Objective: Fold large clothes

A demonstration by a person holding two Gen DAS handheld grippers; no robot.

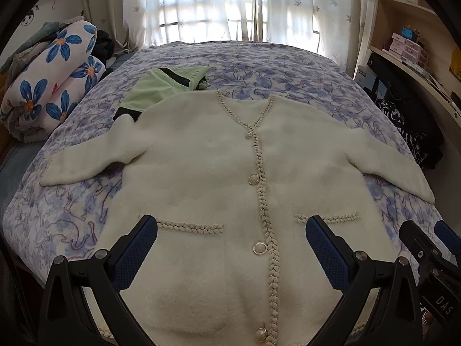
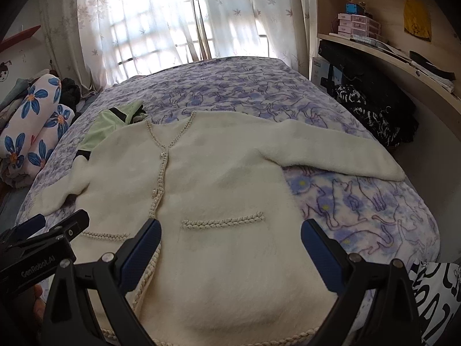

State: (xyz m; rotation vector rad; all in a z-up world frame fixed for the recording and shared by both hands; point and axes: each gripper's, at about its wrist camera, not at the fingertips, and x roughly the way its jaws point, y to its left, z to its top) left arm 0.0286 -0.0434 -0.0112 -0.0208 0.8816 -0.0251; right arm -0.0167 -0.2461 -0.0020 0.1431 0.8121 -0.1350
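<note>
A fluffy cream cardigan (image 1: 207, 173) with braided trim and pearl buttons lies flat, front up, on the bed, both sleeves spread out; it also shows in the right wrist view (image 2: 224, 178). My left gripper (image 1: 230, 230) is open and empty, hovering over the lower left pocket and button line near the hem. My right gripper (image 2: 230, 233) is open and empty above the right pocket. The right gripper also shows at the lower right of the left wrist view (image 1: 426, 245), and the left gripper at the lower left of the right wrist view (image 2: 52, 227).
The bed has a purple cat-print cover (image 1: 259, 69). A green garment with black trim (image 1: 161, 86) lies behind the cardigan's left shoulder. A rolled flower-print blanket (image 1: 49, 80) sits left. Shelves (image 2: 389, 43) and a black-and-white cloth (image 2: 368, 115) stand right.
</note>
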